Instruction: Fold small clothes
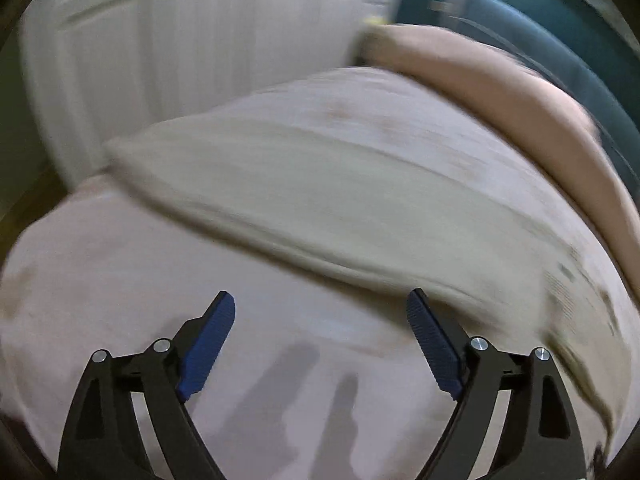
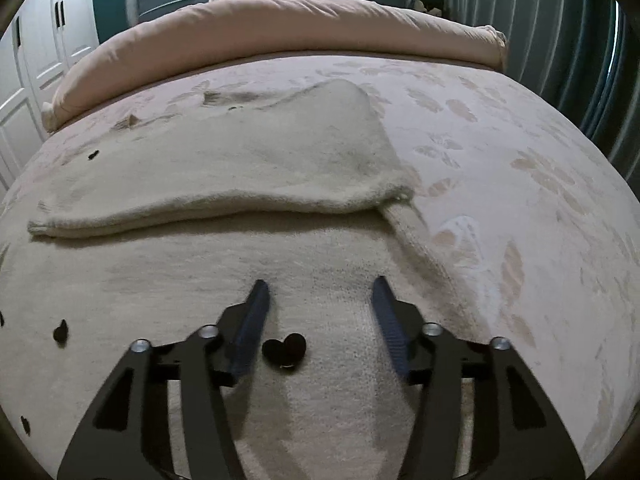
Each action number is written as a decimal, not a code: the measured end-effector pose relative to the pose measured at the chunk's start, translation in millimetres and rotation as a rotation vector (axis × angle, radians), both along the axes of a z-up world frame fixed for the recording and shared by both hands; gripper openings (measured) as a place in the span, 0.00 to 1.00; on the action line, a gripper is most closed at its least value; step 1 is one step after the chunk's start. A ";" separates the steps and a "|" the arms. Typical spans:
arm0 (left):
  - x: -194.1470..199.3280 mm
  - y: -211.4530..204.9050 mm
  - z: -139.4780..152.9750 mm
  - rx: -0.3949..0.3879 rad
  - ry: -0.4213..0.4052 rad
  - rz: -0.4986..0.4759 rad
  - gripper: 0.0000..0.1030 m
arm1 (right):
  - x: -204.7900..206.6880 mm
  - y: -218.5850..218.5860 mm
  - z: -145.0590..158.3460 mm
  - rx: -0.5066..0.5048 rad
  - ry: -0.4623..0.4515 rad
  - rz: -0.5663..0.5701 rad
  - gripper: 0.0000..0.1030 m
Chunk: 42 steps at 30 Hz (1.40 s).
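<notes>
I am looking along both tongs at a cream sweater [image 2: 248, 168] that is lying flat on the bed [image 2: 520, 152]. My right tongs [image 2: 320, 296] are standing spread and gripping nothing, hovering right over the near part of the sweater, with a black heart [image 2: 285, 349] on the knit showing between the two fingers. Just beyond them, a folded-over layer of the sweater is lying across, its thick edge running from left to right. Other small dark spots are dotting the knit at the left.

My left tongs [image 1: 320, 308] are also spread and empty, hanging over the pale bed cover, while the sweater [image 1: 320, 184] is lying beyond and to the right of their tips; this view is blurring. A pink duvet [image 2: 280, 28] is lying rolled at the far end of the bed.
</notes>
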State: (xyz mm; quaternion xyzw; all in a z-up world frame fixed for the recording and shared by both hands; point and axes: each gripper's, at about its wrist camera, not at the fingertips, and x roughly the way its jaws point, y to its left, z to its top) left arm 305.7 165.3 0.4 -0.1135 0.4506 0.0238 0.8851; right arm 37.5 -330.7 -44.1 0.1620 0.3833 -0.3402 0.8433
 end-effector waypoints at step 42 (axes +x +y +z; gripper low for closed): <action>-118.2 -371.5 38.5 -0.279 0.012 -0.728 0.32 | -5.8 -11.8 -7.7 0.085 -0.031 -0.040 0.96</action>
